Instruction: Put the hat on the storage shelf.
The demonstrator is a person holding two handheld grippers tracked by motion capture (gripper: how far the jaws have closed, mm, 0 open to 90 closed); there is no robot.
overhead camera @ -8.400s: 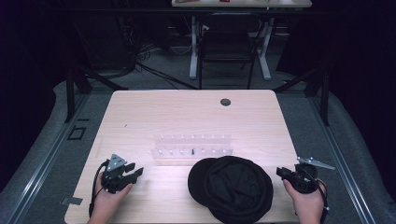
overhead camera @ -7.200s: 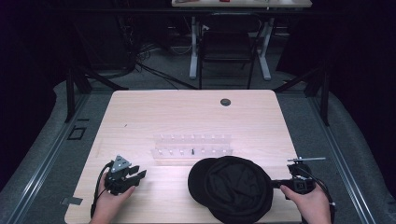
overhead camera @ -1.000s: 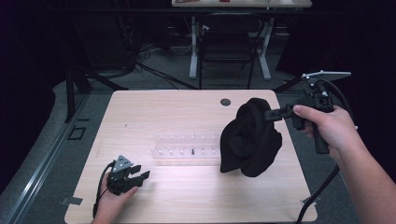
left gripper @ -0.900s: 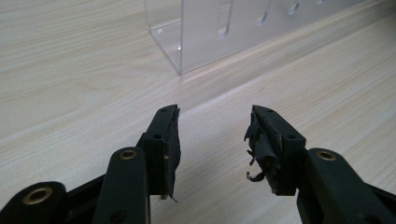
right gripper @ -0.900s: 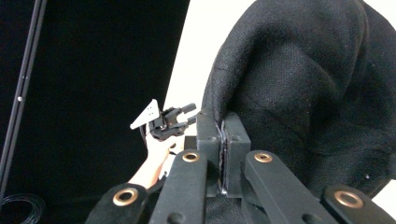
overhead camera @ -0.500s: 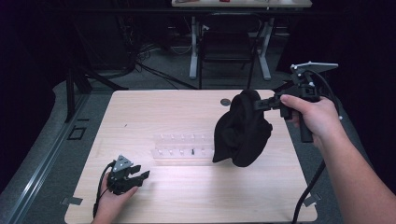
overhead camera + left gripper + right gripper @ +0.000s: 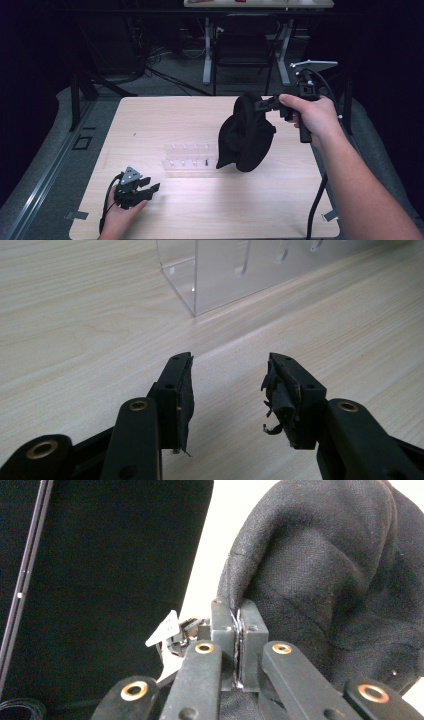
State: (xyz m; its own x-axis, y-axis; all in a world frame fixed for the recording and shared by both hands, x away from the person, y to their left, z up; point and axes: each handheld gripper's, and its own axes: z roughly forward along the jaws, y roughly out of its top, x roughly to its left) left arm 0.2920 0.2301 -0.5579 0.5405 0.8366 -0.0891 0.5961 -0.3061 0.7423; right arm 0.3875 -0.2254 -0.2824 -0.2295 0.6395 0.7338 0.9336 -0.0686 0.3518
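Clearly, black cloth pinched between jaws.

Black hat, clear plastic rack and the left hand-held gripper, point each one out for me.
black hat (image 7: 247, 135), high view, on the middle of the hanging cloth.
clear plastic rack (image 7: 186, 156), high view, on its bare left half.
left hand-held gripper (image 7: 227, 390), left gripper view, midway between its parted fingertips.

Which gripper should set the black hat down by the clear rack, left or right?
Right. The right gripper is shut on the black hat, which hangs over the clear rack. The left gripper rests open at the table's near edge, away from it.
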